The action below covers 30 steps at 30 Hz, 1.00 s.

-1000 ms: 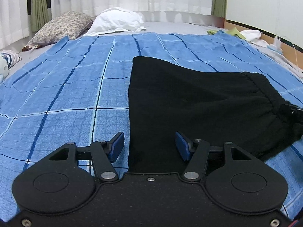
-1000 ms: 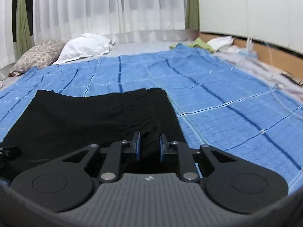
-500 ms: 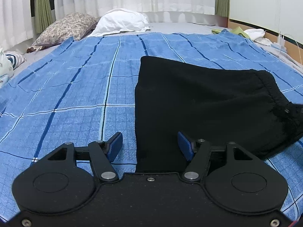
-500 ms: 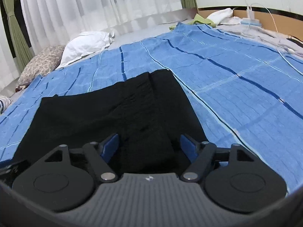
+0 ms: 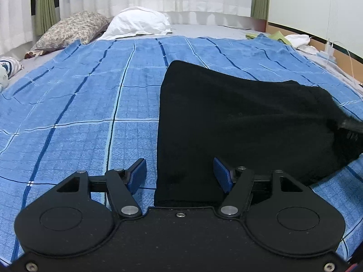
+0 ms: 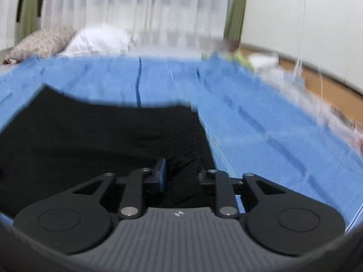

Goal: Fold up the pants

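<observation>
Pants (image 5: 238, 122), black and folded, lie flat on a blue checked blanket (image 5: 79, 113) spread over the bed. No writing can be read on them. The left gripper (image 5: 180, 172) is spread wide, its blue pads straddling the near left corner of the cloth. The right gripper (image 6: 181, 170), in a blurred view, is clenched on a raised fold of the pants' near right edge.
</observation>
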Each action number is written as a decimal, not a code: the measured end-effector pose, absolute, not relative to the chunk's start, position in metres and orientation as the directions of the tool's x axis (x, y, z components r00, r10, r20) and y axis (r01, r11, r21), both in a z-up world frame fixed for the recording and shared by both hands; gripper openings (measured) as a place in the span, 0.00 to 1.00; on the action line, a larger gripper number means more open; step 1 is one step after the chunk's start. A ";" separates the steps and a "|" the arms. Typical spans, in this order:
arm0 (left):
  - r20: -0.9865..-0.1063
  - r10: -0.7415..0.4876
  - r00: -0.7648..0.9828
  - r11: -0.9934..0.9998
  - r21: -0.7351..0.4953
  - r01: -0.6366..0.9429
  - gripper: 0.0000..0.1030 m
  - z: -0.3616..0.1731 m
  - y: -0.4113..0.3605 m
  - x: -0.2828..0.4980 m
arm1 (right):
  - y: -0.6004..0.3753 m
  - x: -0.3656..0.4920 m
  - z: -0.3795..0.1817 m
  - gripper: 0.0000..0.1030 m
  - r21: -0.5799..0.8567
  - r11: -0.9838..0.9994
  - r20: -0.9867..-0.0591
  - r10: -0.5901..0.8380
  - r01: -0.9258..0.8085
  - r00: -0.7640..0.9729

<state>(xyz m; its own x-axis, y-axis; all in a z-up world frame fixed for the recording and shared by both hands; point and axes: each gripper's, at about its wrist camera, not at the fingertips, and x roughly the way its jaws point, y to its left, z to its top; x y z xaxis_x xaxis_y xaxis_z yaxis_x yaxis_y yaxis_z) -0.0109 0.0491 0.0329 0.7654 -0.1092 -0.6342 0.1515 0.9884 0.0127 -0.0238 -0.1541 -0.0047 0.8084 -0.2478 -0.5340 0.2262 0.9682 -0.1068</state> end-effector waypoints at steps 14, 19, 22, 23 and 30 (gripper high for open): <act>-0.598 -0.129 0.791 0.988 -0.013 0.152 0.44 0.095 0.051 0.068 | -0.213 0.004 0.052 0.88 0.037 0.984 -0.526 -0.129 0.174 0.841; -0.614 -0.101 0.783 0.991 0.006 0.132 0.25 0.082 0.039 0.122 | -0.208 0.049 0.035 0.76 -0.009 0.994 -0.581 -0.091 0.105 0.809; -0.622 -0.091 0.778 0.994 -0.010 0.108 0.25 0.068 0.034 0.148 | -0.197 0.065 0.020 0.59 -0.020 0.999 -0.611 -0.046 0.043 0.790; -0.629 -0.080 0.773 0.996 -0.011 0.094 0.25 0.062 0.032 0.156 | -0.193 0.070 0.014 0.58 -0.048 0.998 -0.617 -0.062 0.042 0.785; -0.627 -0.004 0.779 1.000 0.007 0.012 0.40 0.022 0.034 0.182 | -0.203 0.085 -0.007 0.64 -0.034 0.992 -0.594 -0.120 0.124 0.796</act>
<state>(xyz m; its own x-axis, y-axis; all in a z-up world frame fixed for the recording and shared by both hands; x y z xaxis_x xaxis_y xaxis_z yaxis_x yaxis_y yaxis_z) 0.1824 0.0337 0.0215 0.7788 -0.0044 -0.6273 0.0117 0.9999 0.0075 0.0847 -0.2032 -0.0074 0.7956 -0.1199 -0.5939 0.1238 0.9917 -0.0344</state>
